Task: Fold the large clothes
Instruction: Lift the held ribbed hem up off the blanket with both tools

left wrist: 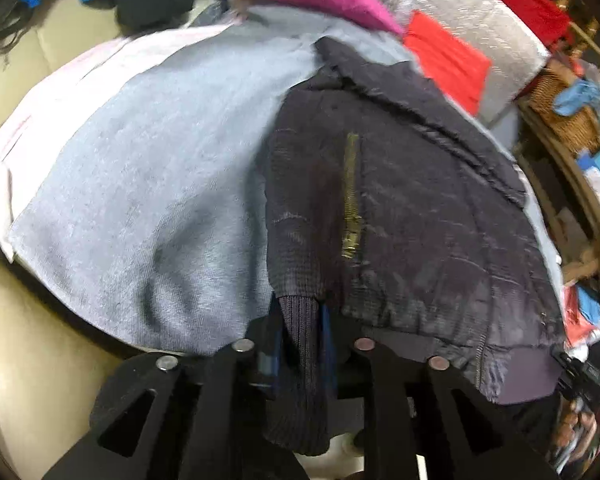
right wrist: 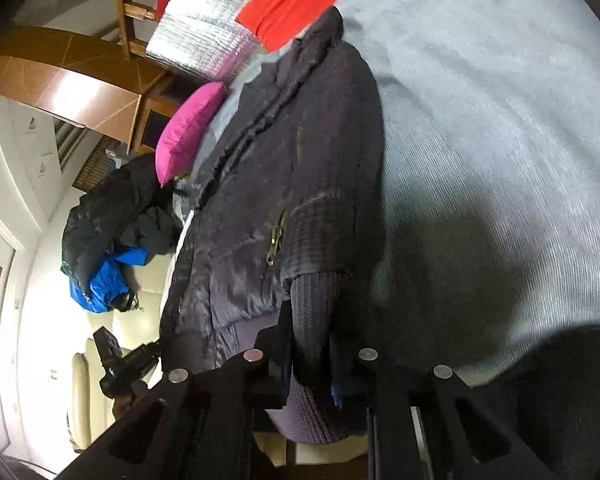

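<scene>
My left gripper (left wrist: 302,344) and right gripper (right wrist: 310,354) look alike: matte black fingers built from angular plates with triangular cut-outs, each plate capped by a round silver rivet head, and a strip of blue showing along the inner pads.

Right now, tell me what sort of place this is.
Probably a lived-in room at home, used for sorting laundry. A cream sofa holds heaped clothes, a dark jacket lies on a grey blanket, and wooden furniture stands behind.
</scene>
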Available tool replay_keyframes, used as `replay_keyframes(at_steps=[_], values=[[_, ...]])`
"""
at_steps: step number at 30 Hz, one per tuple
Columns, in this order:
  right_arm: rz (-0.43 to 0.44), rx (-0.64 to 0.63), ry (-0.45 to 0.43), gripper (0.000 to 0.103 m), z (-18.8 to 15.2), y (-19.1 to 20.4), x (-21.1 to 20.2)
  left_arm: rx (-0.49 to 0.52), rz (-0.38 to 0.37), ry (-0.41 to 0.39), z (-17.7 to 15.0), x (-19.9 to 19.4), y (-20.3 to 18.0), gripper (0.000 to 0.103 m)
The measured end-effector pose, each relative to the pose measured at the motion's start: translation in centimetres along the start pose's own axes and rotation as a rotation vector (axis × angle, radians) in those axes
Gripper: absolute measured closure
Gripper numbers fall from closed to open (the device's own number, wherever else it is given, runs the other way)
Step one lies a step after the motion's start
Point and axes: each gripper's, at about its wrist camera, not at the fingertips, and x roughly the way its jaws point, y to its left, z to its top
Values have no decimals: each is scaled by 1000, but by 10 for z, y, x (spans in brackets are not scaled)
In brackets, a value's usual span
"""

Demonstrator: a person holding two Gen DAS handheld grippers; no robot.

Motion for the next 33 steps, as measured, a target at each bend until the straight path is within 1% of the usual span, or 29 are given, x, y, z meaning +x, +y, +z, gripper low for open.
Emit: replay_keyframes(at_steps=[1, 2, 3, 5, 6, 10, 12, 13, 14, 15, 16, 17, 19, 21, 23, 25, 27, 29, 31, 33], values=[[-22, -30, -1, 80, 2, 6, 3, -13, -1, -7, -1, 1, 0, 78], [-41, -61, -1, 77, 3, 12, 5, -23, 2, -6, 0, 4, 0, 70], [-59, -88, 2, 68, 2, 17, 7, -25, 5, -9, 2, 7, -1, 66], [-95, -105, 17, 54, 1, 19, 14, -14, 17, -9, 4, 13, -4, 53], [-113, -99, 23, 47, 0, 17, 17, -10, 18, -6, 3, 16, -5, 52], [-133, -47, 24, 47, -1, 2, 20, -8, 10, -1, 2, 24, -9, 50], [-126, -20, 20, 47, 0, -3, 21, -3, 16, 6, -1, 27, -9, 50], [-123, -13, 24, 50, 1, -4, 21, -3, 17, 10, -1, 28, -9, 53], [-122, -9, 28, 53, 2, -6, 21, -2, 20, 14, -1, 28, -9, 66], [-129, -2, 29, 68, 4, -7, 21, 2, 25, 13, -2, 25, -9, 73], [-133, 17, 36, 76, 5, -10, 22, 4, 22, 9, 0, 24, -9, 80], [-121, 29, 43, 81, 6, -13, 23, 4, 11, 3, 1, 23, -9, 83], [-97, 31, 53, 84, 8, -10, 21, 12, 0, -14, 1, 15, -9, 84], [-80, 19, 50, 86, 9, -5, 16, 21, -23, -43, 2, 1, -12, 85], [-47, 10, 36, 87, 11, 2, 9, 36, -51, -80, 3, -16, -15, 86], [-9, -2, 15, 88, 11, 8, -3, 47, -65, -100, 3, -27, -19, 86], [19, -15, 1, 88, 9, 12, -12, 48, -80, -105, 3, -33, -20, 86], [24, -38, 3, 88, 5, 17, -18, 48, -82, -105, 1, -37, -19, 86], [37, -35, 13, 89, 0, 16, -21, 41, -95, -99, 0, -37, -17, 86], [51, -28, 10, 89, -2, 13, -27, 46, -88, -96, -1, -38, -18, 86]])
